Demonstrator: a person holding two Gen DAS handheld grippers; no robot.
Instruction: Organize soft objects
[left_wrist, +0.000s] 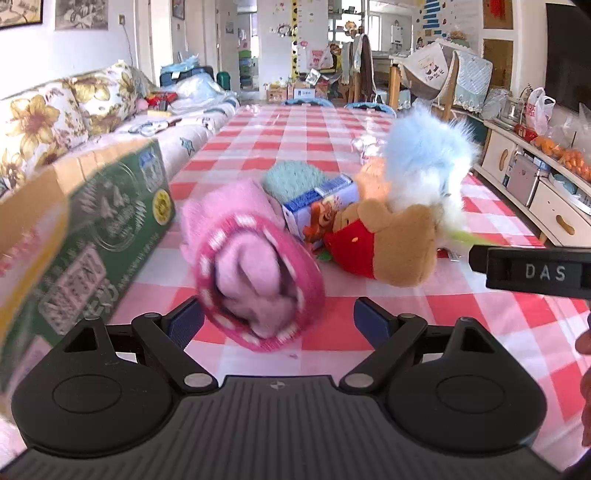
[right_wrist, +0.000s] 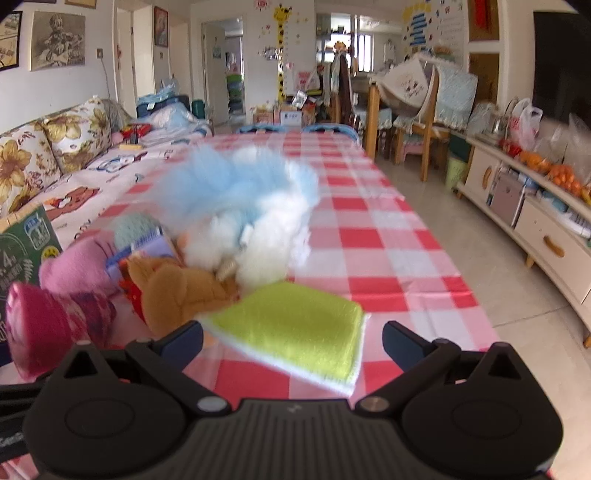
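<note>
- Both tongs stand spread with nothing gripped: the left tongs (left_wrist: 279, 319) gape around the near end of a rolled pink fleece item with a magenta-and-white knitted cuff (left_wrist: 258, 280), whose cuff lies between the blue pads (left_wrist: 188, 325); whether either pad touches the fabric is not clear through the blur.
- Right tongs (right_wrist: 293, 338) are likewise released, and a lime-green flat sponge cloth with a white underside (right_wrist: 295, 328) lies between their fingers on the red-and-white checked counter (right_wrist: 388, 258), apparently untouched.
- Taking the pink roll as the landmark: just behind it sits a small blue-and-purple printed carton (left_wrist: 321, 210), and behind that a teal knitted round piece (left_wrist: 295, 177).
- Right of the pink roll lies a tan plush bear in a red shirt (left_wrist: 388, 240), and past the bear a fluffy pale-blue-and-white plush toy (left_wrist: 428, 162), touching or leaning on it.
- Left of the pink roll stands a green printed cardboard box with open flaps (left_wrist: 92, 236), probably the bin for the soft things, though that is a guess.
- Progress looks early: every soft item in view rests on the counter in one loose heap, and what the box holds is not shown.
- Left to do, by my reading: close on the pink roll and the green cloth, then deal with the bear, the fluffy toy and the teal piece.
</note>
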